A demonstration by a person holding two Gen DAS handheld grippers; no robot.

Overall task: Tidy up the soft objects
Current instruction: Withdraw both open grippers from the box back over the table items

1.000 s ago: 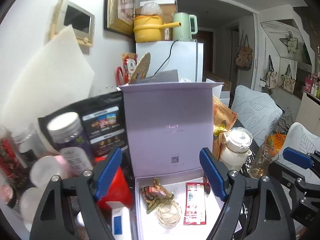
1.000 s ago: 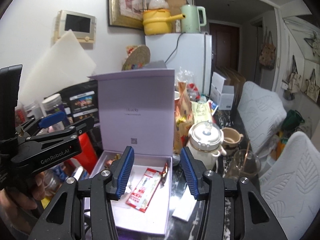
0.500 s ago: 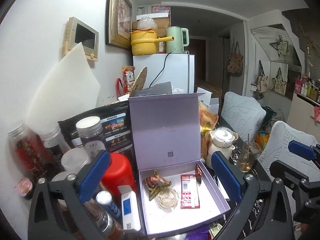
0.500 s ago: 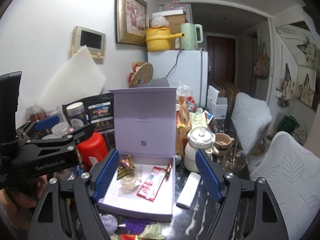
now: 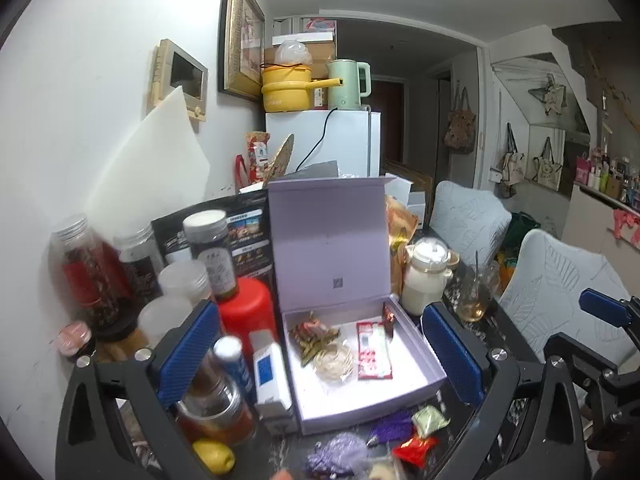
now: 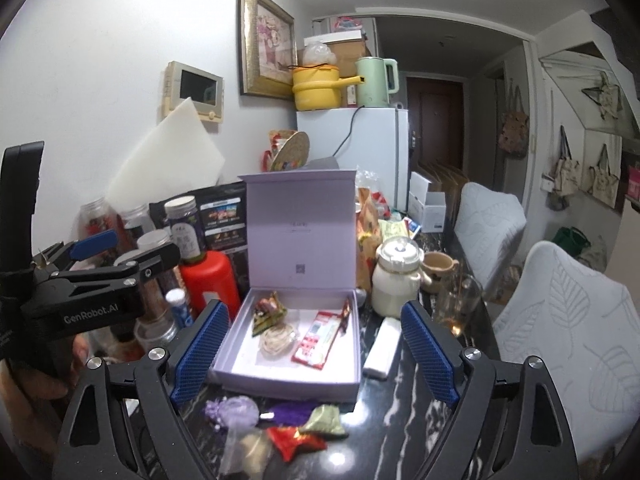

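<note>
Jaws of the left gripper (image 5: 320,354) and right gripper (image 6: 314,354) had just been opening, empty; both had drawn back. Small fabric pouches (image 6: 280,420) lay at the dark marble table's (image 6: 400,420) near edge, outside the open lilac cardboard box (image 6: 304,344), awaiting pickup.

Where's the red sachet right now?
The red sachet lies flat inside the open lilac box, toward its right side, beside the coil of string. The left wrist view shows it there too.

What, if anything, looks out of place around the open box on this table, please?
A heap of small soft pouches lies loose on the dark table in front of the lavender box, not inside it. A white packet also lies outside, at the box's right.
</note>
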